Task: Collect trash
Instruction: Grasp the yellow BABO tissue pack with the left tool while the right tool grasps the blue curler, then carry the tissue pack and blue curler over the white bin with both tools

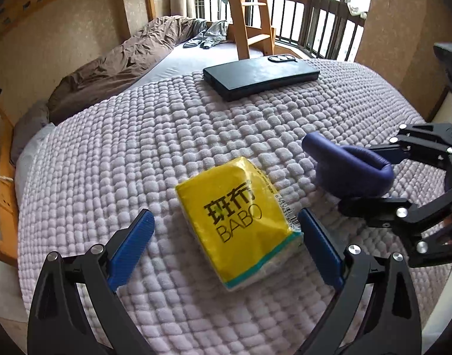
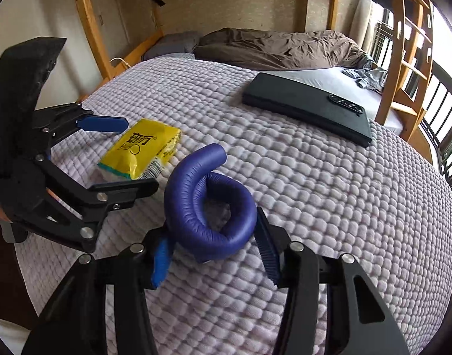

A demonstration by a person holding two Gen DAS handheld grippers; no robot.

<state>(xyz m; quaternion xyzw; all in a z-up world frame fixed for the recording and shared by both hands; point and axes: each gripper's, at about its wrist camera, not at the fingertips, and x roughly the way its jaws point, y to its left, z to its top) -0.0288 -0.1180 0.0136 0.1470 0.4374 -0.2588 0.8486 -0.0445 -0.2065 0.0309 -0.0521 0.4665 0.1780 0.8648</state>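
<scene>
My right claw [image 2: 214, 245]: clamped on the coiled purple foam tube [image 2: 208, 201], lower centre | left claw [image 1: 226, 233]: apart, straddling the yellow tissue pack [image 1: 240, 224] on the bed blanket [image 1: 137, 136] | step: grasping trash | next: lift tube, close on pack.

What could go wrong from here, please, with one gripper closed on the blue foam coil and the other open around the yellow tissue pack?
1. The right gripper pinches the blue foam coil only at its near loop; the springy foam could uncoil or slip out on lifting.
2. The left gripper stands open astride the yellow tissue pack; its soft wrapper may crumple or slide on the quilted blanket as the jaws close.
3. The two grippers are close together, so they might collide.
</scene>
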